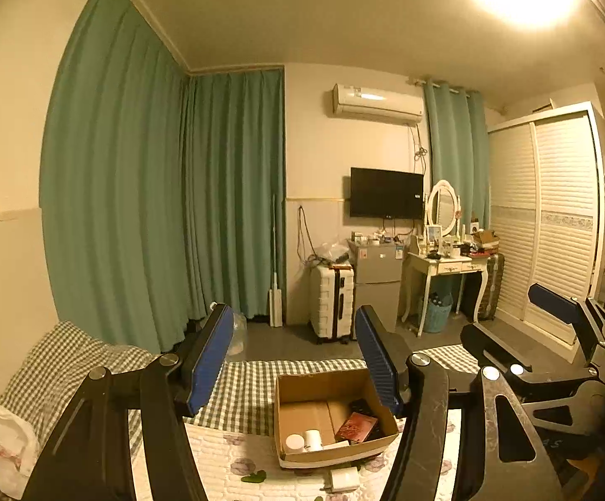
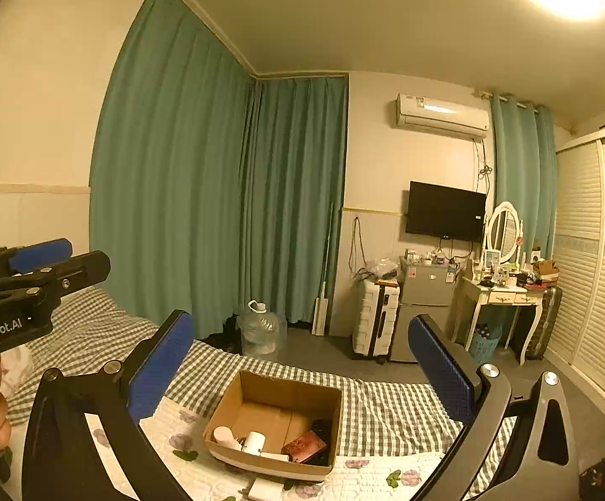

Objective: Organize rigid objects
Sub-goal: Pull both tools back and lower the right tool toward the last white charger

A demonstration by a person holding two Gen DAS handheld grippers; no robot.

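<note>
An open cardboard box [image 1: 298, 388] stands on the bed; it also shows in the right wrist view [image 2: 327, 409]. Inside lie two white round containers [image 1: 304, 440] [image 2: 244, 438] and a reddish-brown flat case [image 1: 357, 426] [image 2: 304, 446]. A small white box [image 1: 344, 479] lies on the quilt in front of the cardboard box, also seen in the right wrist view [image 2: 265, 490]. My left gripper [image 1: 294, 355] is open and empty, raised above the bed behind the box. My right gripper [image 2: 302, 365] is open and empty, also raised; it shows at the right of the left wrist view [image 1: 511, 321].
A flowered quilt [image 2: 365, 480] covers a green checked sheet [image 2: 386, 413]. A white plastic bag [image 1: 6, 442] lies at the left. Beyond the bed stand a water jug [image 2: 260, 330], white suitcase [image 1: 331, 302], small fridge [image 1: 375, 275], dressing table [image 1: 444, 267] and wardrobe [image 1: 553, 217].
</note>
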